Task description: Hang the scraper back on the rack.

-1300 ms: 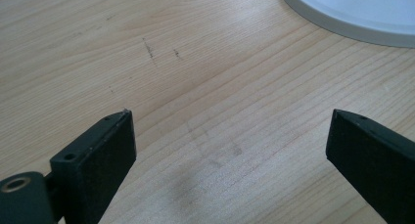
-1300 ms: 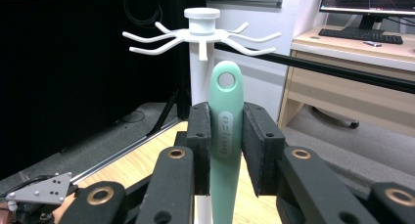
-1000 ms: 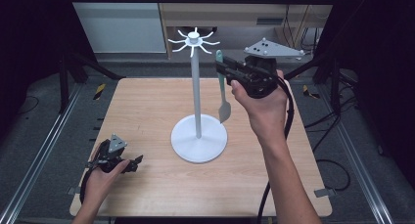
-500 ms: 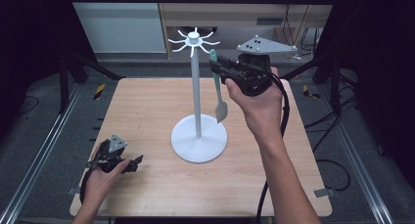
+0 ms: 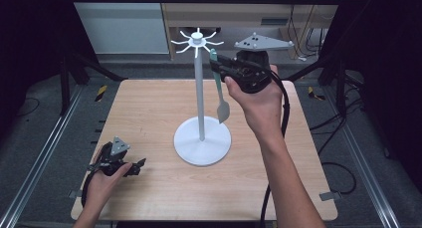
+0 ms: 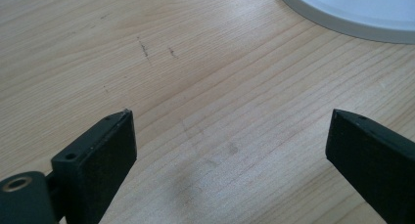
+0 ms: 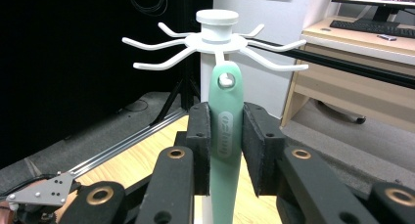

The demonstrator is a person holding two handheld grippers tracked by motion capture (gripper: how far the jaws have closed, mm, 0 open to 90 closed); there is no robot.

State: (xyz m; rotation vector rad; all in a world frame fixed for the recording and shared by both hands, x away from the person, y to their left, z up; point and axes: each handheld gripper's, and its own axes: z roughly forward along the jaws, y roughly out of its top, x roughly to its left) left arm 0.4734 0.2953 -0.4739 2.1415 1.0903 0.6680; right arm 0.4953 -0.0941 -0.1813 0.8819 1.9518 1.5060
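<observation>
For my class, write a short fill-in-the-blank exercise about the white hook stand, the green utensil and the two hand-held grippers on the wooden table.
1. The right gripper is shut on the pale green plastic utensil's ____.
2. The tall white stand has thin hooks spreading from its ____.
3. The left gripper, low over the light wooden table, has its jaws ____.

Missing words: handle; top; open
</observation>
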